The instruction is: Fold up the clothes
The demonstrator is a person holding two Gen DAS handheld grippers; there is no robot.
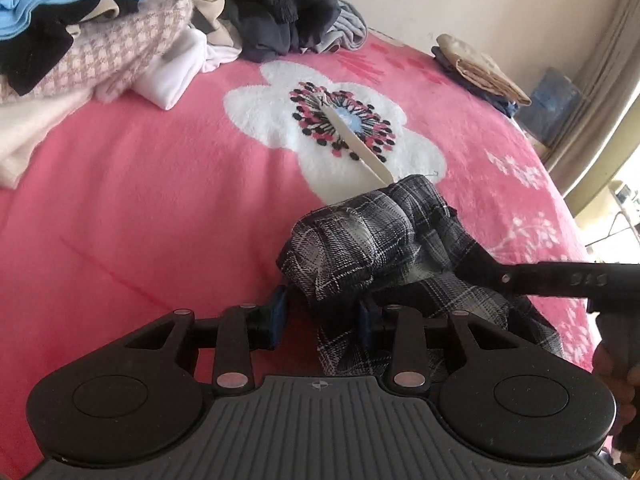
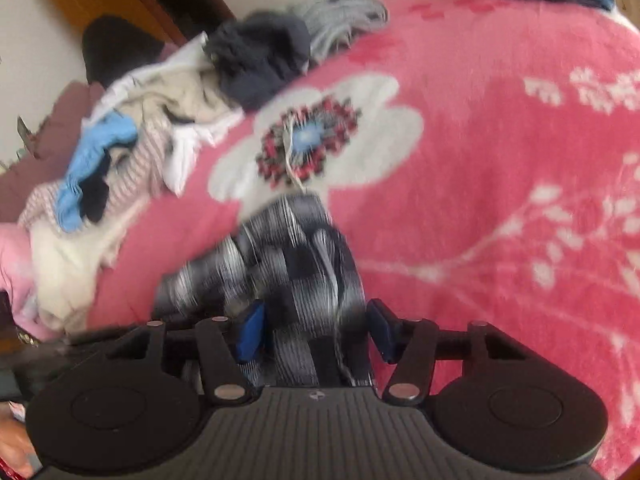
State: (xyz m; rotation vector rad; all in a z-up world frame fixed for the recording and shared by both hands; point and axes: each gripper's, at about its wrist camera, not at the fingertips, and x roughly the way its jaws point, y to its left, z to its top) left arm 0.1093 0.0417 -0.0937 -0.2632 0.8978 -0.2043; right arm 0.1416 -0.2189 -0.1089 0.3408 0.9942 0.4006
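Plaid garment [image 1: 368, 240] sits bunched on the pink blanket [image 1: 160, 208]. Your left gripper [image 1: 322, 316] pinches its edge; your right gripper [image 2: 316, 330] straddles it, grip unclear. Next, I'd say, spread it flat for folding.

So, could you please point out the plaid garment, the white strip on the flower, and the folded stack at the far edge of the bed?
plaid garment [image 1: 352, 240]: left wrist view, bunched top fold.
white strip [image 1: 352, 136]: left wrist view, mid-length.
folded stack [image 1: 480, 68]: left wrist view, tan top layer.
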